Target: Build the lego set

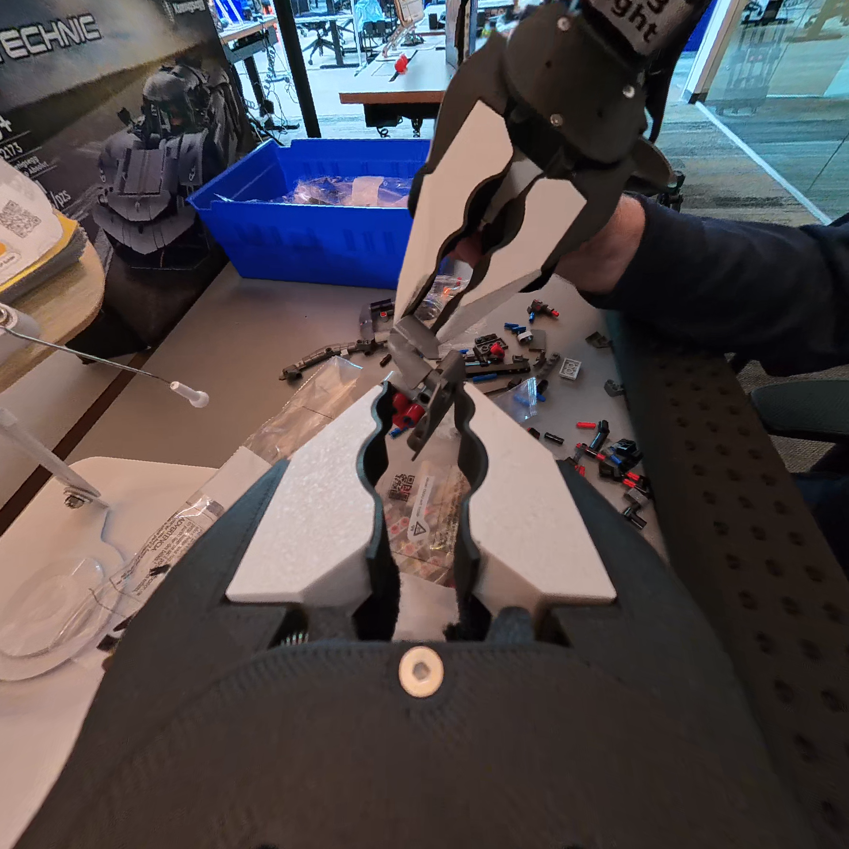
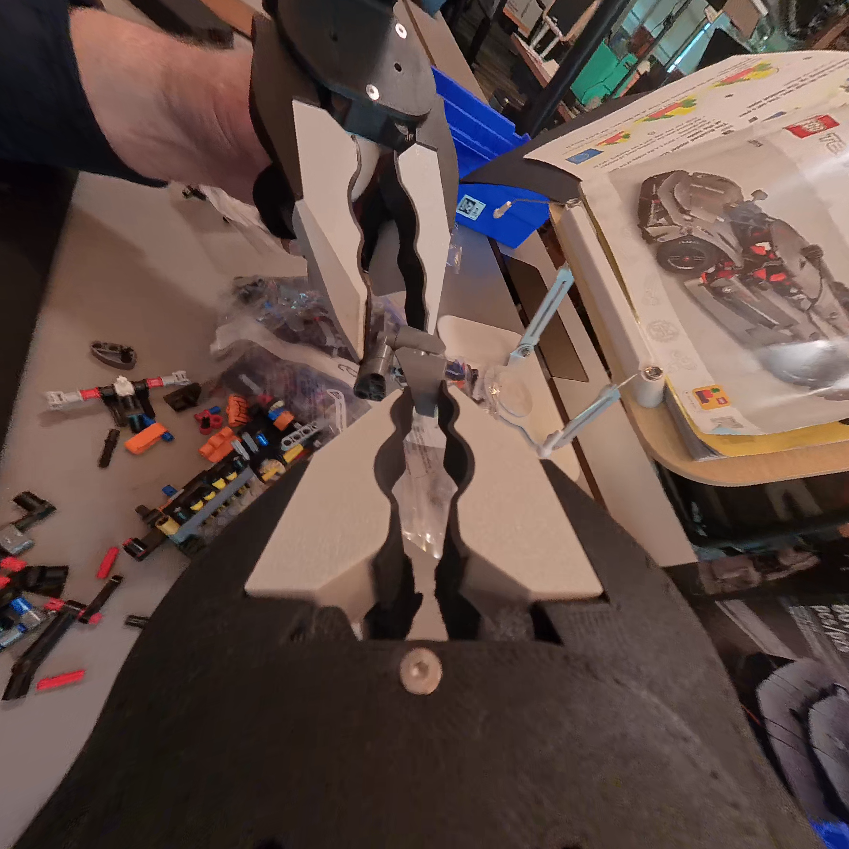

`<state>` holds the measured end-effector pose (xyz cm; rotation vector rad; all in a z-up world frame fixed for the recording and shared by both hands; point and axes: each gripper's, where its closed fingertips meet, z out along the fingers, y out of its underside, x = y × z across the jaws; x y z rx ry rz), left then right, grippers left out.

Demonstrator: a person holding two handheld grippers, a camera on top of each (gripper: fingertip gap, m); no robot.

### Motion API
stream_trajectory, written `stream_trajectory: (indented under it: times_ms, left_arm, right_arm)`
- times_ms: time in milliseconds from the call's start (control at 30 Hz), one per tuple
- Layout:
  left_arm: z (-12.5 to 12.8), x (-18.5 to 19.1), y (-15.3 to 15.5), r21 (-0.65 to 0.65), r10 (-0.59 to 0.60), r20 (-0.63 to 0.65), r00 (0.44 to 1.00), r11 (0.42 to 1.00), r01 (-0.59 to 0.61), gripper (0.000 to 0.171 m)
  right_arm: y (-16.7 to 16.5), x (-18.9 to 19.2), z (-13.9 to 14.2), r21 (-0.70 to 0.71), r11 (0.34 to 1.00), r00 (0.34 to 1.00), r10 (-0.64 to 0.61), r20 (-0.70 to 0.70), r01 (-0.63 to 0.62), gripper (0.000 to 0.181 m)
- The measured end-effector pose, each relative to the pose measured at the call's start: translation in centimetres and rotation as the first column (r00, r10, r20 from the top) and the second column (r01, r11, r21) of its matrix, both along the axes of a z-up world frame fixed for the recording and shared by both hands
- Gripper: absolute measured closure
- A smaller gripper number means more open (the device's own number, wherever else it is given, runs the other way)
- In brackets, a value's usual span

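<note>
My left gripper [image 1: 422, 395] is shut on a small grey lego sub-assembly [image 1: 436, 386] with red pins, held above the table. My right gripper [image 1: 420, 324] comes down from above, shut on a grey panel piece [image 1: 413, 340] that meets that sub-assembly. In the right wrist view my right gripper [image 2: 423, 395] pinches the grey panel [image 2: 420, 367]. The left gripper [image 2: 395, 342] faces it from above, holding the grey connector end [image 2: 374, 367]. The two gripper tips nearly touch.
Loose lego pieces [image 1: 597, 450] and plastic bags [image 1: 312, 404] lie on the grey table. A blue bin [image 1: 298, 229] and the set box [image 1: 115, 138] stand behind. A long partly built section [image 2: 216, 496], the instruction booklet [image 2: 735, 275] and a magnifier stand [image 2: 510, 395] are nearby. Only a small space, under 4 cm, lies between the two pairs of fingers.
</note>
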<state>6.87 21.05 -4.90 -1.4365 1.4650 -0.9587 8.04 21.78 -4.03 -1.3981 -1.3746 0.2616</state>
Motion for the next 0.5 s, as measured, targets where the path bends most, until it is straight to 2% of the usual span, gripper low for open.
stream_trajectory:
  times_ms: [133, 167, 200, 300, 400, 500]
  left_arm:
    - [-0.04, -0.04, 0.13, -0.046, 0.001, 0.009, 1.0, 0.999, -0.001, 0.149]
    - [-0.04, -0.26, 0.39, -0.045, 0.014, 0.01, 1.0, 0.999, -0.013, 0.168]
    - [0.25, -0.38, 0.21, -0.059, 0.0, 0.03, 1.0, 0.998, 0.002, 0.168]
    - [0.27, -0.43, 0.05, 0.022, 0.004, -0.007, 1.0, 1.0, -0.004, 0.168]
    - [0.79, -0.46, -0.1, 0.016, -0.001, 0.026, 1.0, 1.0, 0.0, 0.168]
    - [0.68, -0.34, -0.09, 0.072, 0.019, 0.0, 1.0, 0.997, -0.019, 0.169]
  right_arm:
    - [0.31, 0.31, -0.24, 0.083, 0.995, 0.995, -0.054, 0.084, 0.047, 0.173]
    - [0.42, 0.44, -0.29, 0.093, 0.994, 0.993, -0.072, 0.098, 0.063, 0.173]
    - [0.55, 0.6, -0.24, 0.076, 0.995, 0.993, -0.078, 0.083, 0.071, 0.173]
    - [0.24, 0.38, -0.32, -0.117, 0.993, 0.999, -0.016, -0.044, 0.011, 0.174]
    - [0.22, 0.36, -0.08, -0.158, 0.987, 0.996, -0.015, -0.087, 0.001, 0.174]
    - [0.0, 0.42, 0.02, -0.251, 0.967, 0.988, 0.003, -0.157, -0.043, 0.174]
